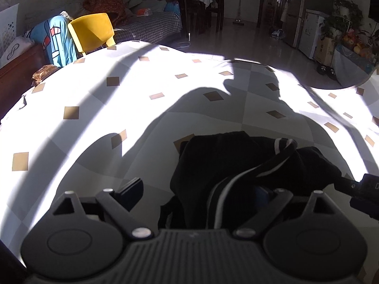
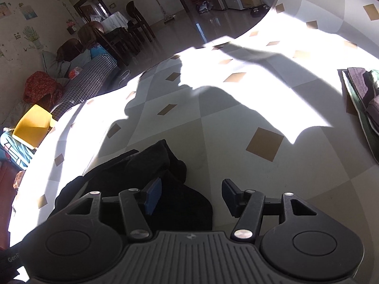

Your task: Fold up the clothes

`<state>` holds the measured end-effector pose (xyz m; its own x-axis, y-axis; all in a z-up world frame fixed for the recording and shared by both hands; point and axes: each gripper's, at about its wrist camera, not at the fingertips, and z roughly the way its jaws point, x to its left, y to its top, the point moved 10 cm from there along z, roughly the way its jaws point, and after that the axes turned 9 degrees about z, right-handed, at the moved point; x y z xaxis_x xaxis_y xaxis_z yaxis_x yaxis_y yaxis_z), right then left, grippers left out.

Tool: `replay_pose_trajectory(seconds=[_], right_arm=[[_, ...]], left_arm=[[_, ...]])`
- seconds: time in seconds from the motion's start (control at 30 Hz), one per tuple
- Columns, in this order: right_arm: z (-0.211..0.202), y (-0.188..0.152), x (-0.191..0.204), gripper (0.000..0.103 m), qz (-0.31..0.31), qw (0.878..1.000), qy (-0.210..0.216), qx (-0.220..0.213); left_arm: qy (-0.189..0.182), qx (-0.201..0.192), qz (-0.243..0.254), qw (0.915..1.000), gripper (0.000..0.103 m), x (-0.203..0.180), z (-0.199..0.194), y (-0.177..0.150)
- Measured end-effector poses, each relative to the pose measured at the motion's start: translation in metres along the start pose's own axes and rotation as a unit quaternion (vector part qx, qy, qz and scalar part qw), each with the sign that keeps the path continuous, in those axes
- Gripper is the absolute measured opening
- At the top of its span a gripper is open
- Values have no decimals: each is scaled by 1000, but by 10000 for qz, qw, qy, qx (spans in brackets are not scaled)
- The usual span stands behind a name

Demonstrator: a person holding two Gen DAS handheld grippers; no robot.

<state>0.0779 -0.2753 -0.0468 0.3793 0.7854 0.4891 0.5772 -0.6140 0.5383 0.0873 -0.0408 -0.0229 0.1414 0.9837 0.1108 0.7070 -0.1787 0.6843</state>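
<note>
While the dark garment [image 1: 236, 165] lies bunched at lower centre on the checked cloth [image 1: 94, 99], both the left gripper [image 1: 203, 191] and right gripper [image 2: 191, 194] are held open over it, probably for grasping an edge.

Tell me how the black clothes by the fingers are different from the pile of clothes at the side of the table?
The black garment lies crumpled and loose, while the stack of clothes looks folded flat in layers. The black garment sits right at both grippers' fingers; the stack sits apart, at the right edge of the right wrist view. The garment is black with white stripes; the stack shows purple and green. Both rest on the checked tablecloth.
</note>
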Motion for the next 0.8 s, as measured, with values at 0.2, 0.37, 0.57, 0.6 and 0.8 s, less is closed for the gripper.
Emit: replay_pose_trajectory(seconds=[0.2,0.37,0.57,0.6,0.8], right_arm=[[-8,6,5,57,88,9996,171,-189],[-11,11,7,58,361,9980,457,-244],[-4,8,12,60,620,9957,685,-83],[-2,7,13,60,644,9953,716,-28],[11,-3,22,60,567,9950,805,186]], left_arm=[[2,-120,174,9998,96,-16,4,11],[-38,-81,159,9998,96,-16,12,12],[-269,-125,312,9991,96,-27,14,11],[-306,-117,334,9989,96,-29,15,11],[-383,-38,464,9982,96,-36,26,7]])
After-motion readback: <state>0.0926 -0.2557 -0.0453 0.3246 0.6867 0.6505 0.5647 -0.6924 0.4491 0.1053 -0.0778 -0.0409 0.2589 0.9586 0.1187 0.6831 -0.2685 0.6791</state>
